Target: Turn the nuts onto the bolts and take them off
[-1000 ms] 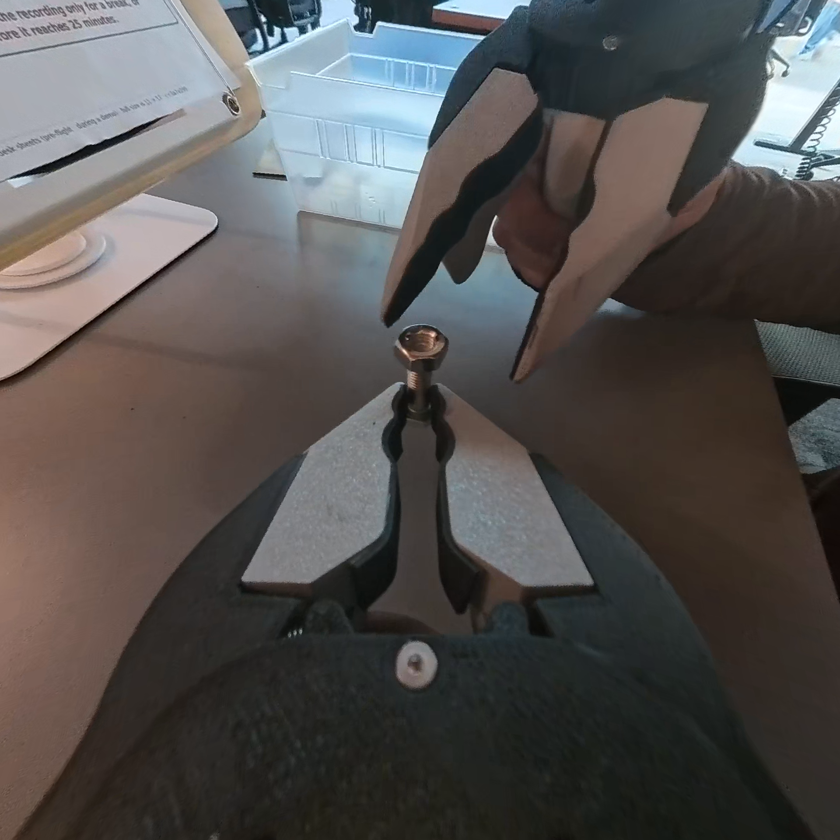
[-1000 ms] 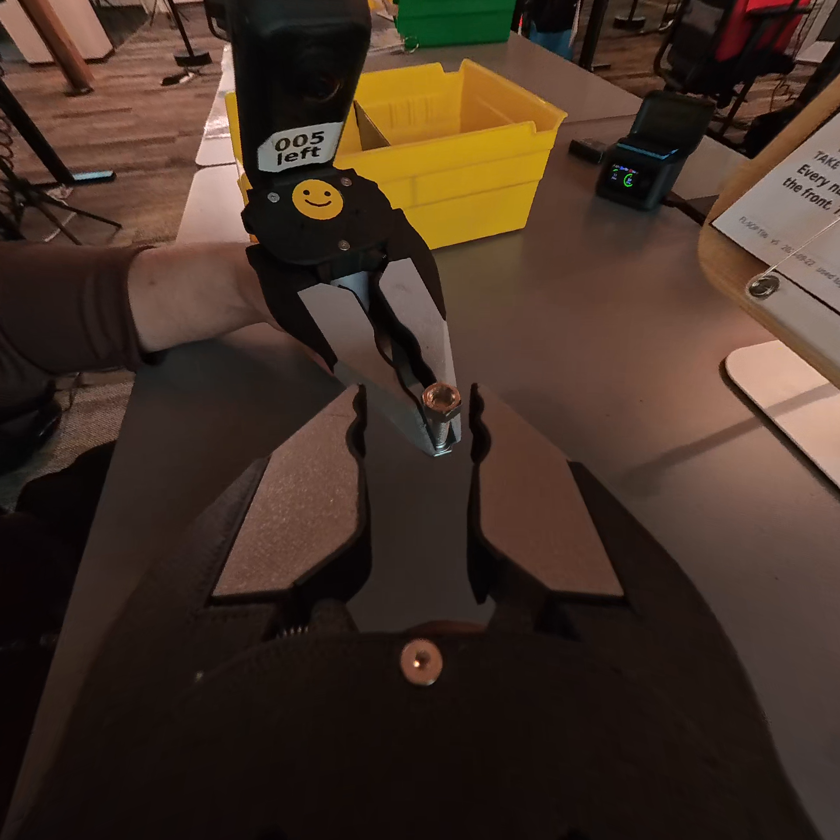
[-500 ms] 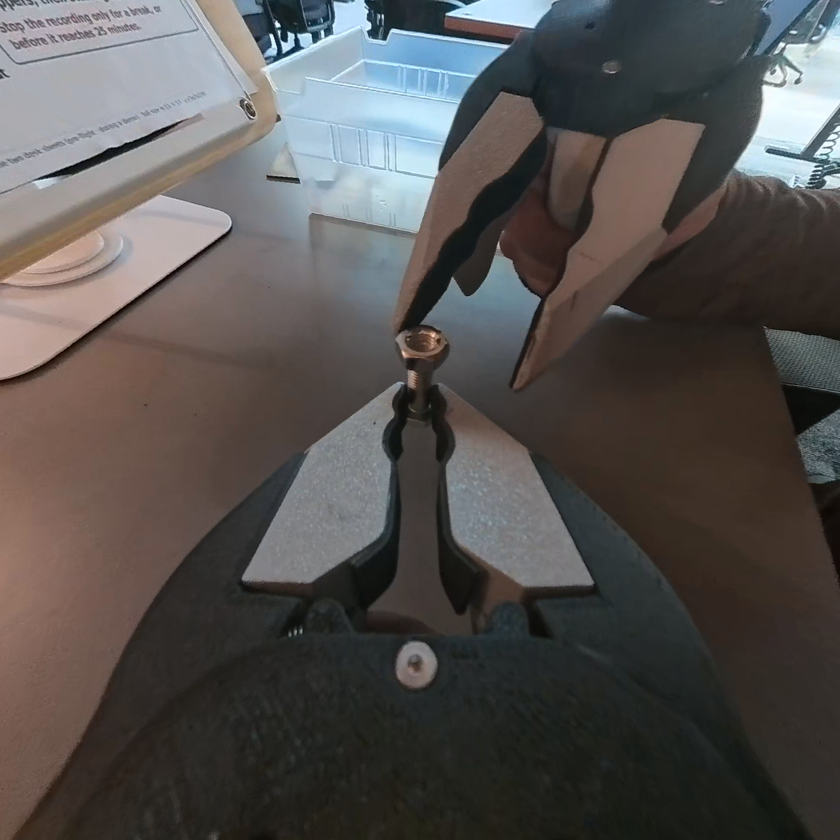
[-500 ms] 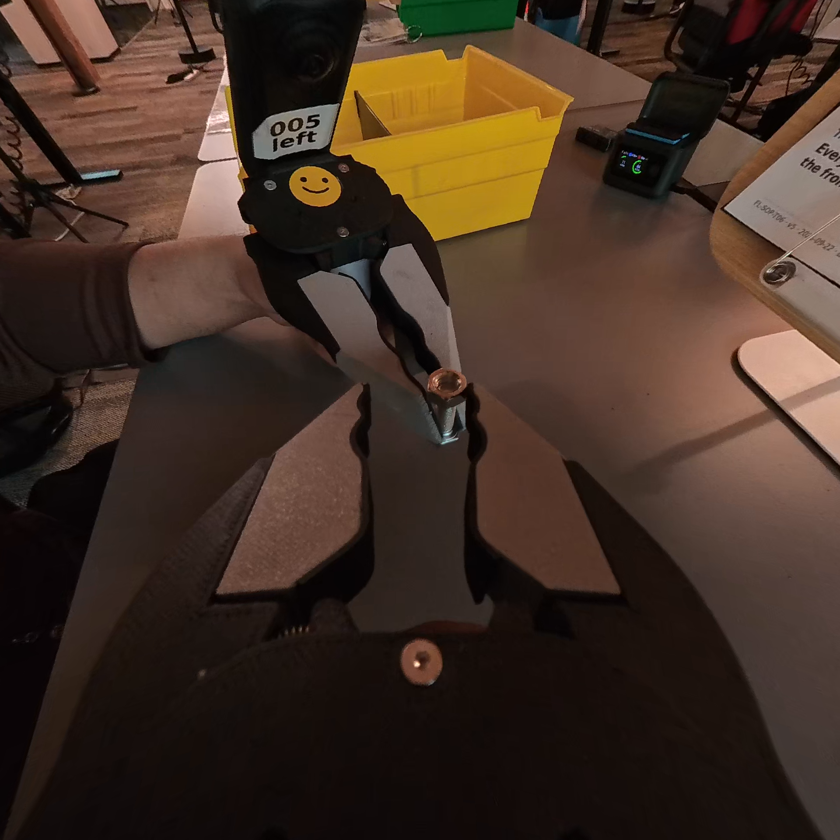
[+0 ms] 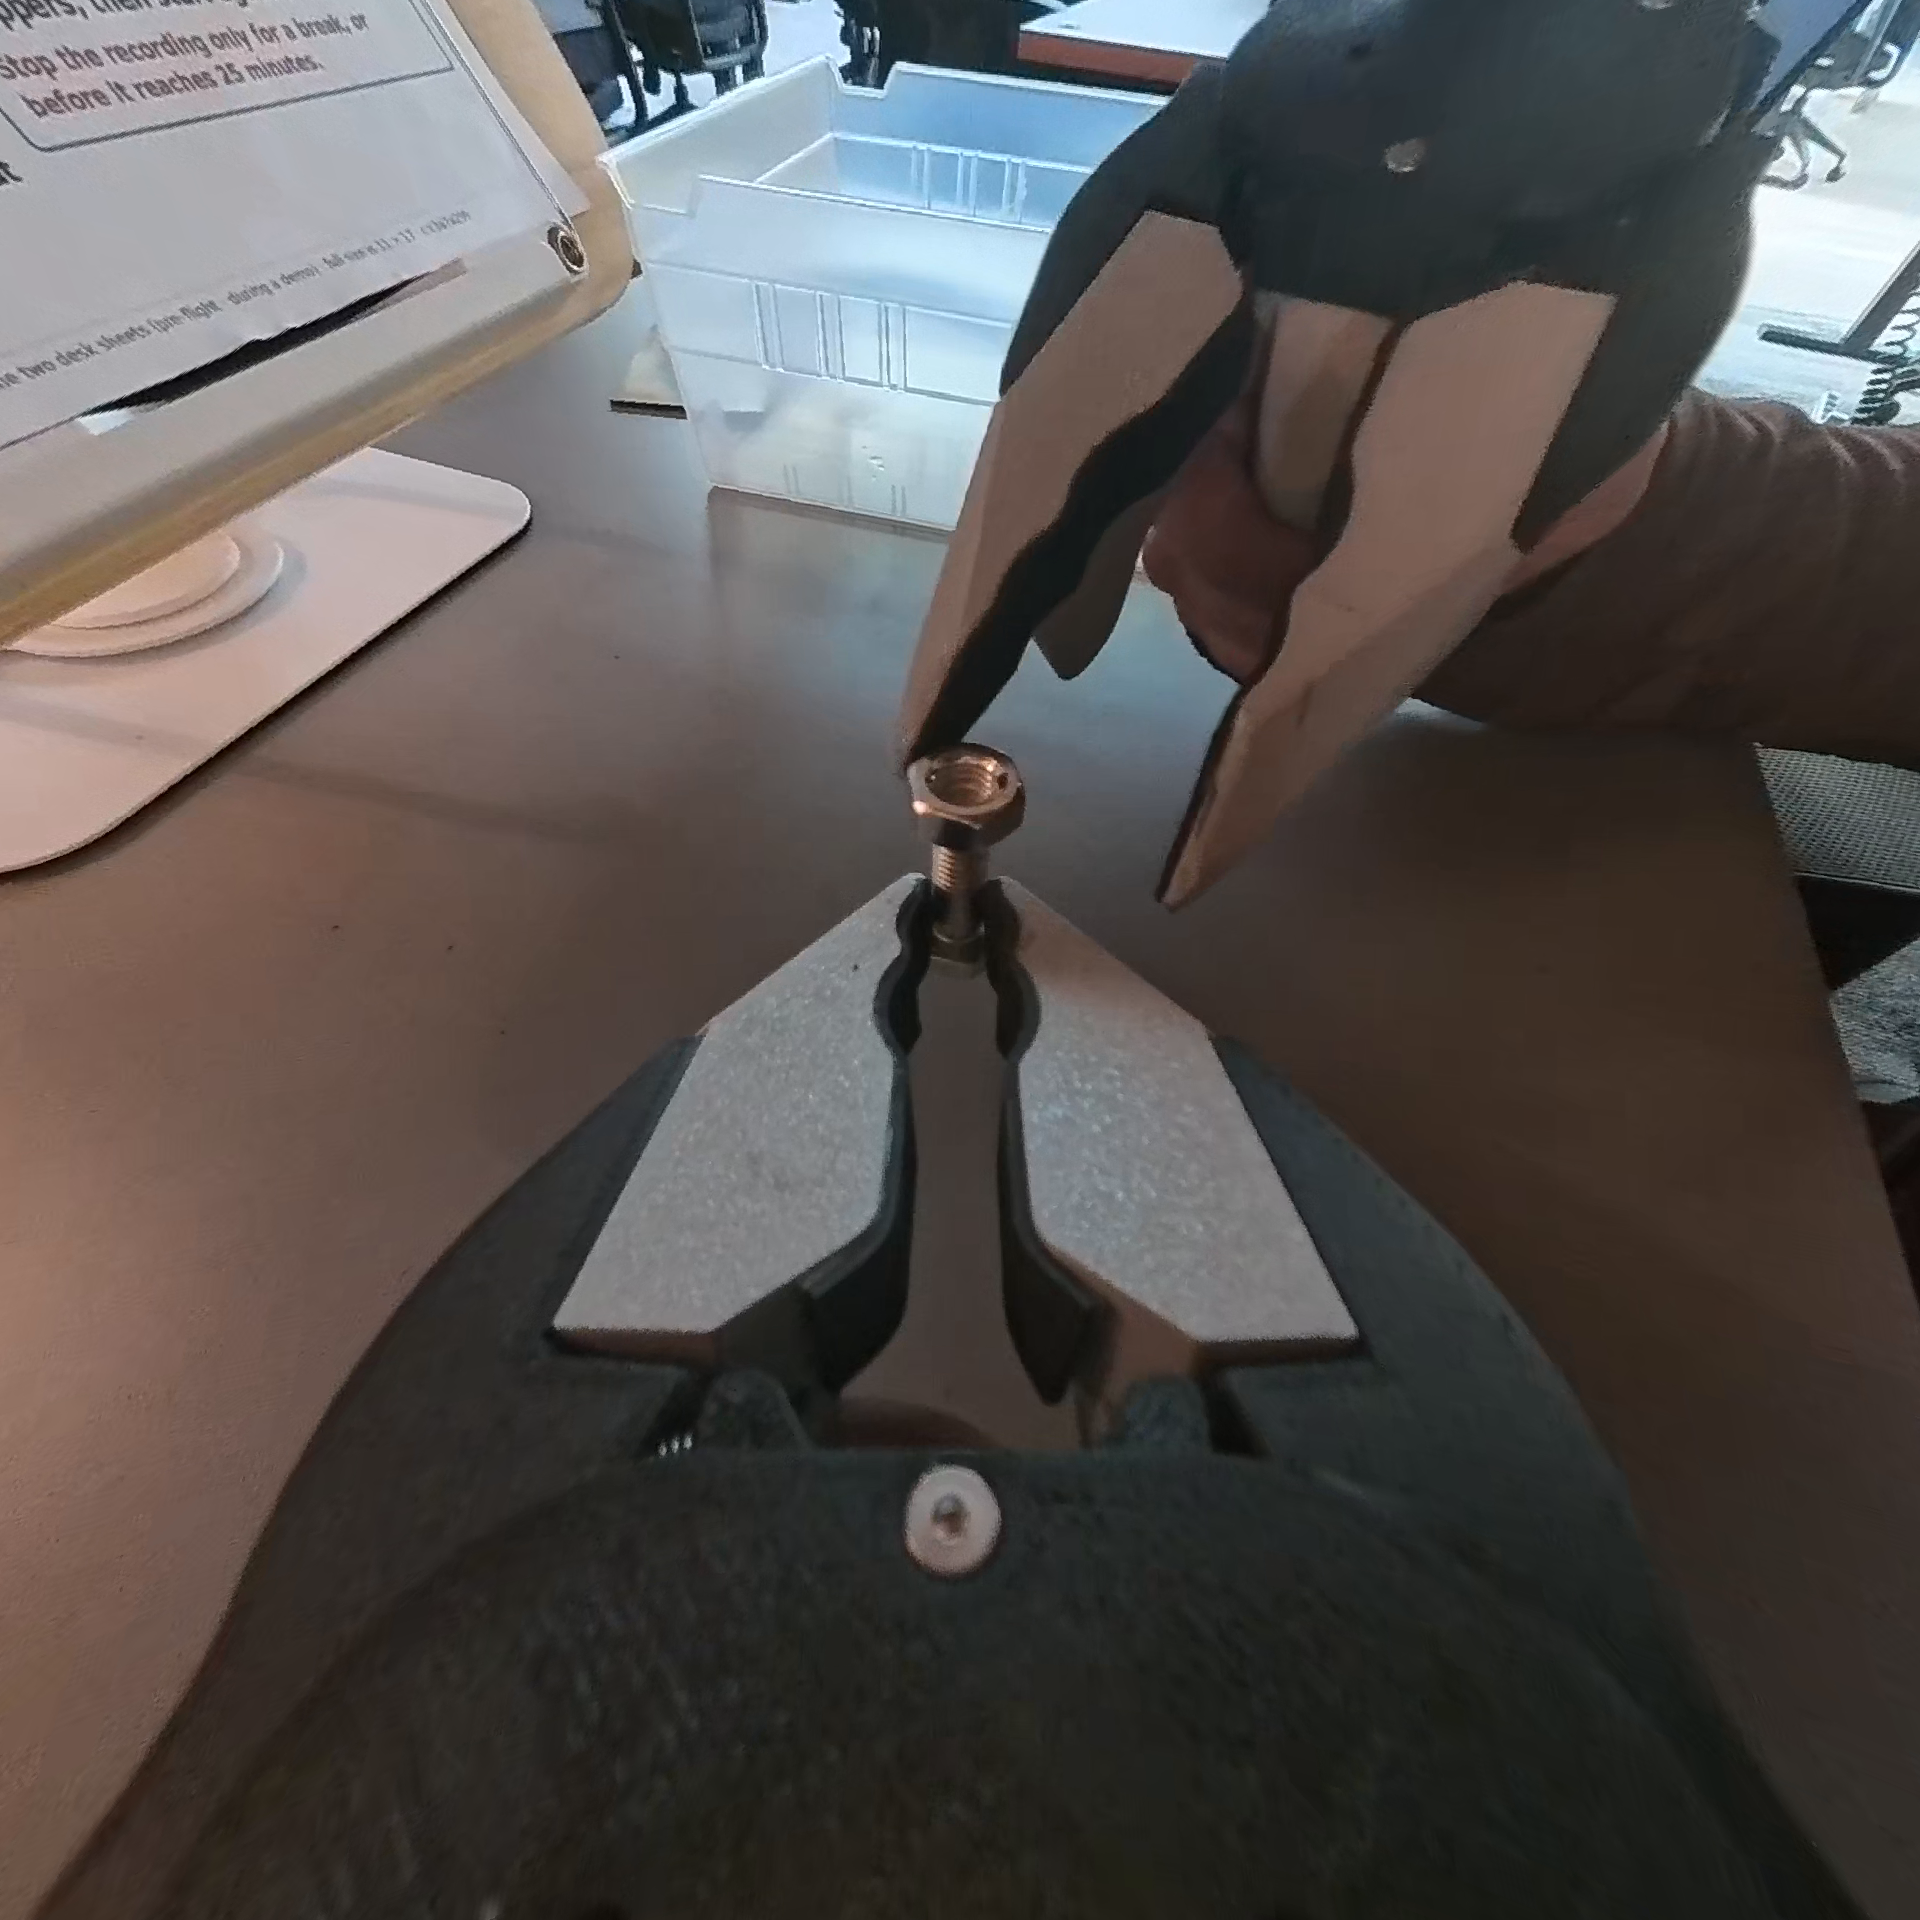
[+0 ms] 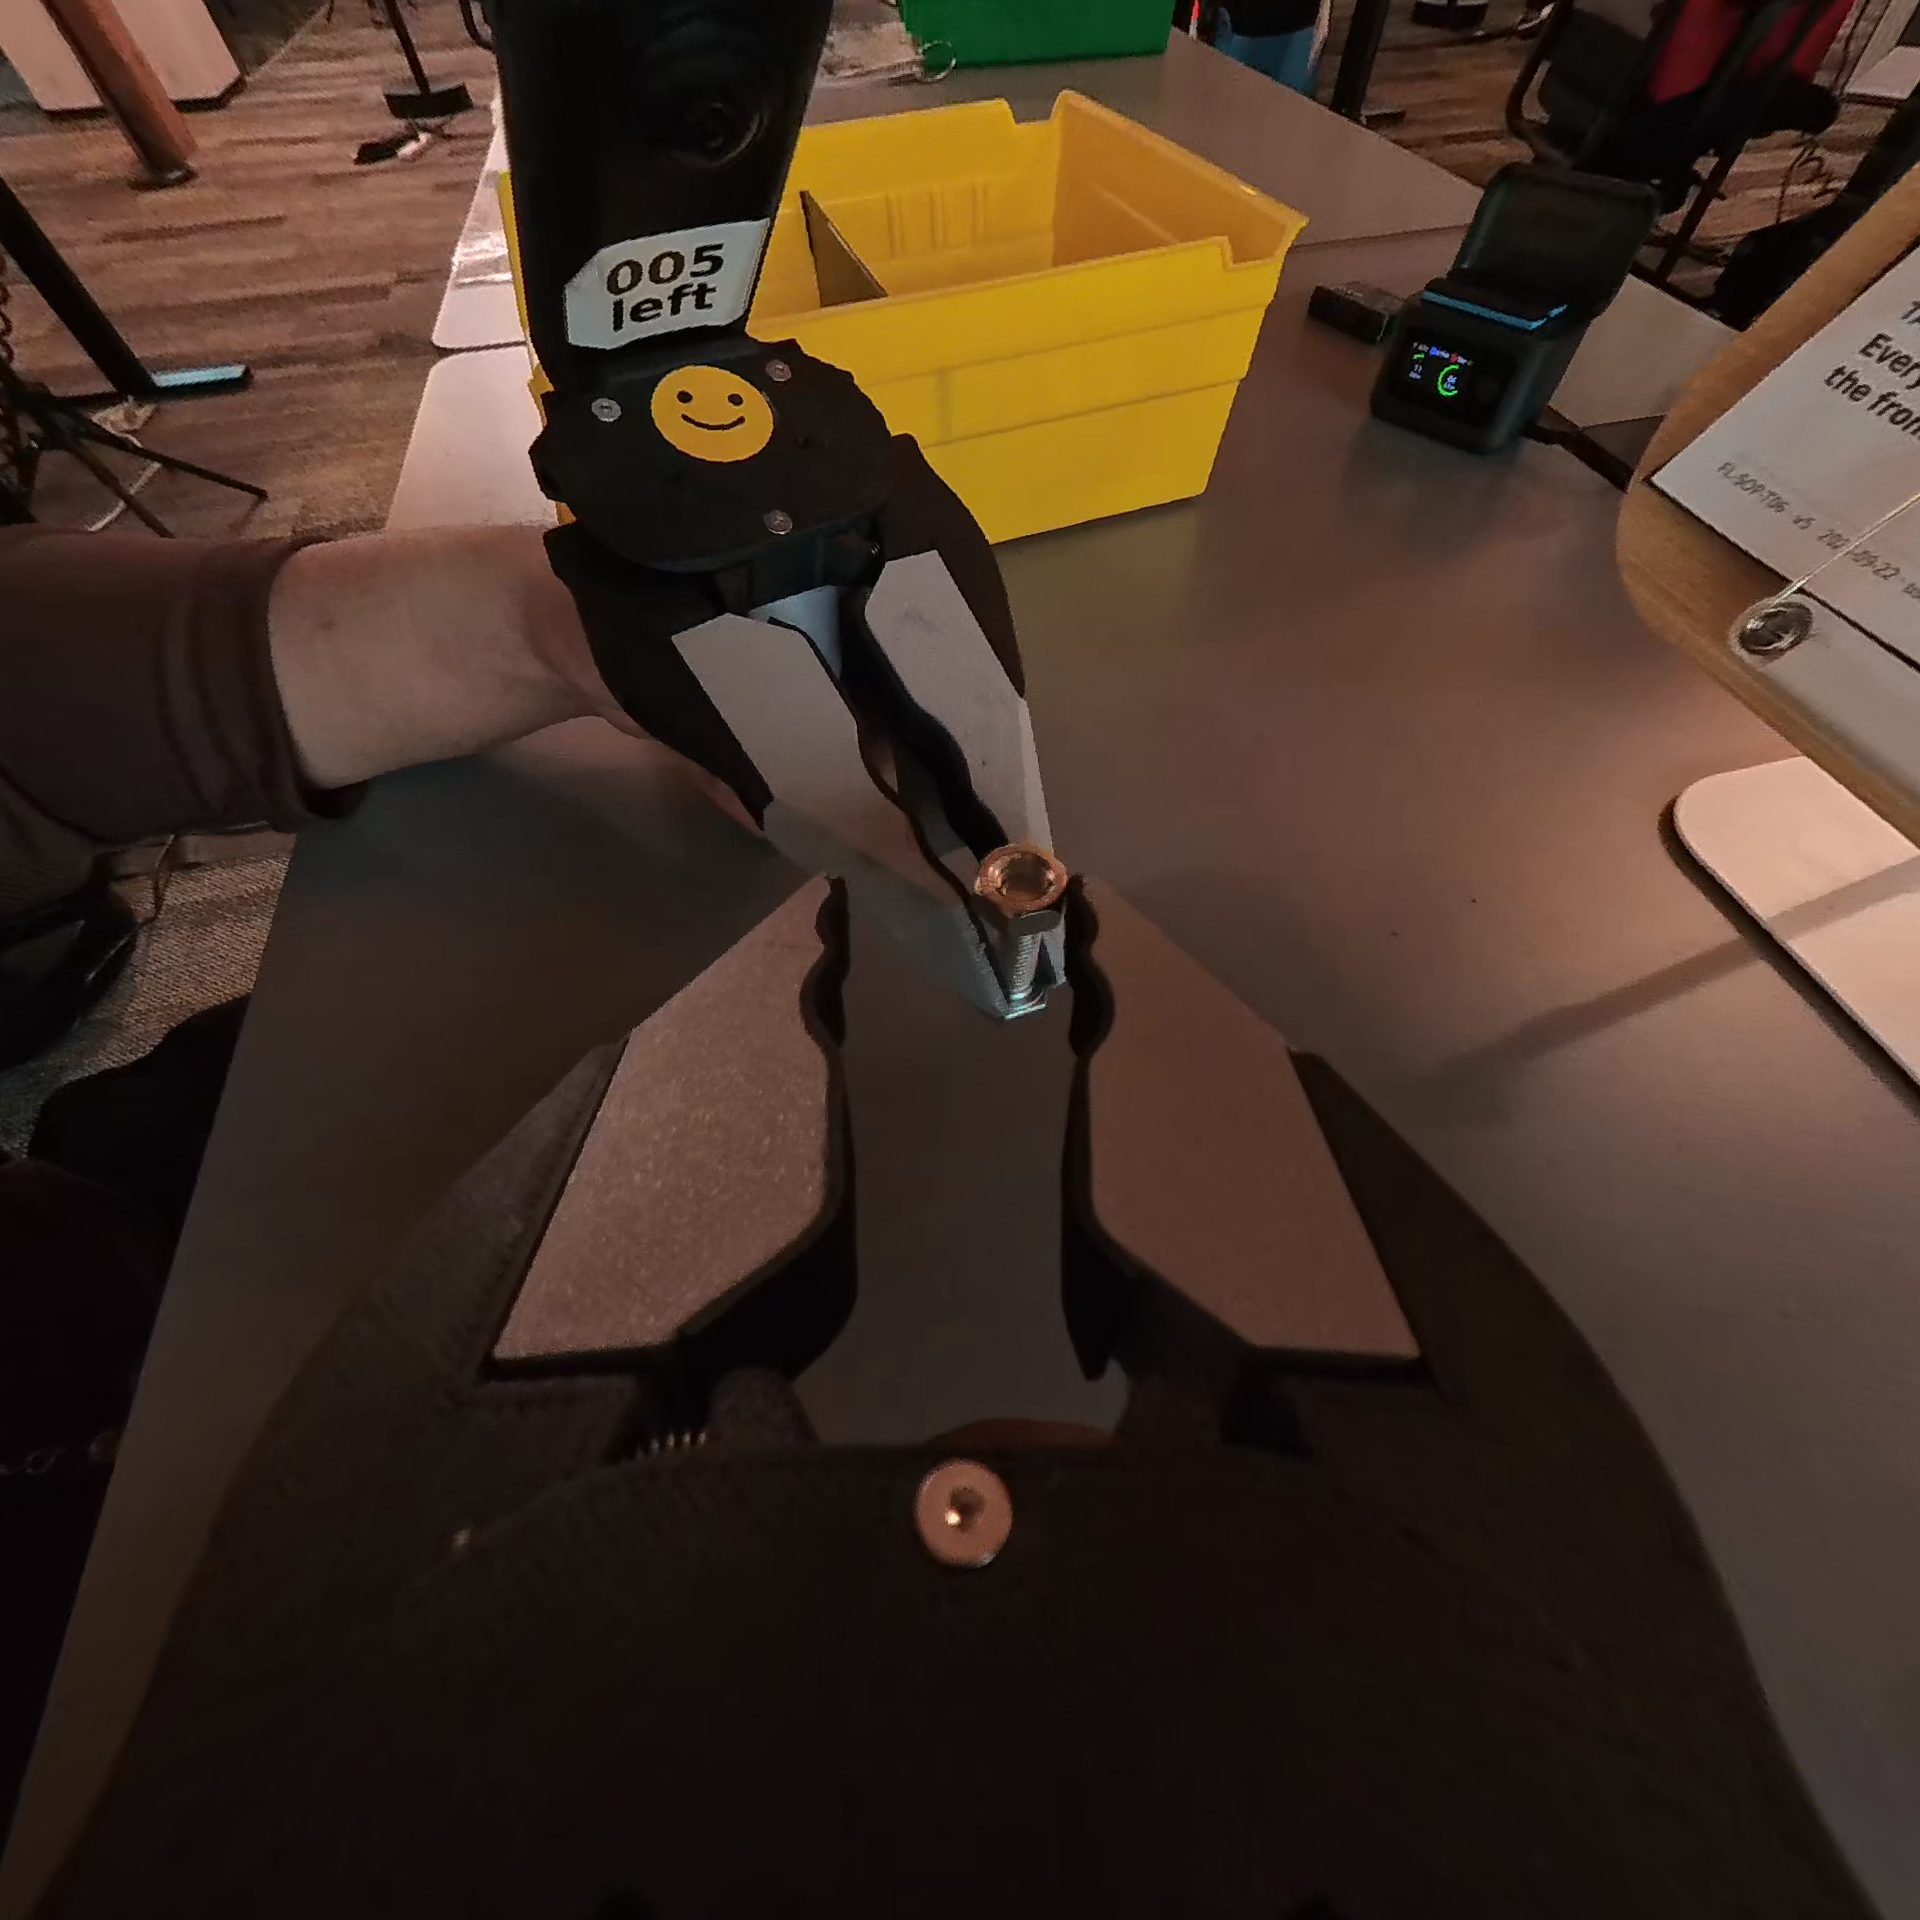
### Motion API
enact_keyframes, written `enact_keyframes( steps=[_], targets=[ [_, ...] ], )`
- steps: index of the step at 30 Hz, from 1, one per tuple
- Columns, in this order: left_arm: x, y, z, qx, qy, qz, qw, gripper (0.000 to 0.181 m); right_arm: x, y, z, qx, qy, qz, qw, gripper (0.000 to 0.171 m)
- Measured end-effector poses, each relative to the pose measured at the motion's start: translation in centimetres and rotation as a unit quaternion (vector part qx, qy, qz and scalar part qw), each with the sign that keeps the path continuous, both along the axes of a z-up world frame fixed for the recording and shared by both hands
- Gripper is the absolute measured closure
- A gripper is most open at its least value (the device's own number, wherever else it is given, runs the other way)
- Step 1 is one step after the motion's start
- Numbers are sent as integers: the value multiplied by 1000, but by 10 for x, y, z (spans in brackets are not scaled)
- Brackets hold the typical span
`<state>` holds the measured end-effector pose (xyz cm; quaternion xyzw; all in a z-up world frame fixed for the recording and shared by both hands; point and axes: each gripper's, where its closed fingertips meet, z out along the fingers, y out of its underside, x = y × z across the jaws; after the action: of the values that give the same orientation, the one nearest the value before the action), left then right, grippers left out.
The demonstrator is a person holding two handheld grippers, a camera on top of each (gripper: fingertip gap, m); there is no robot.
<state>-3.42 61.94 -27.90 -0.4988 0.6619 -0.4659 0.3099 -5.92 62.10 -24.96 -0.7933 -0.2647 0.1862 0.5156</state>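
My left gripper is shut on a steel bolt and holds it upright above the table. A hex nut sits on the bolt's top end, with its threaded hole showing. My right gripper is open around the nut from the far side. One fingertip touches the nut's rim; the other is apart on the right. In the right wrist view, the nut sits close to the right one of my right gripper's own fingers. The left gripper grips the bolt below it.
A white bin stands behind, and a sign stand with a white base is at the left. In the right wrist view there is a yellow divided bin, a small black device with a lit screen and the grey table. My two grippers' fingertips are within a few centimetres of each other.
The right gripper has come down and closer to the nut. Its left-hand fingertip now touches the nut's rim. The left gripper still holds the bolt.
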Motion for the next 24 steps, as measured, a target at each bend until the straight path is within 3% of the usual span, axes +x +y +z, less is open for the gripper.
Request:
enact_keyframes(
  steps=[10,20,24],
  targets=[
    [0,14,3,-13,-4,29,999,173,5,0,2,5,-11,-9,1000,135],
    [-1,-5,6,-19,-13,-16,1000,174,-2,0,-1,1,-6,0,1000,132],
    [-1,15,7,-28,-10,29,999,174,-2,-1,0,5,-17,2,1000,138]
  ],
)
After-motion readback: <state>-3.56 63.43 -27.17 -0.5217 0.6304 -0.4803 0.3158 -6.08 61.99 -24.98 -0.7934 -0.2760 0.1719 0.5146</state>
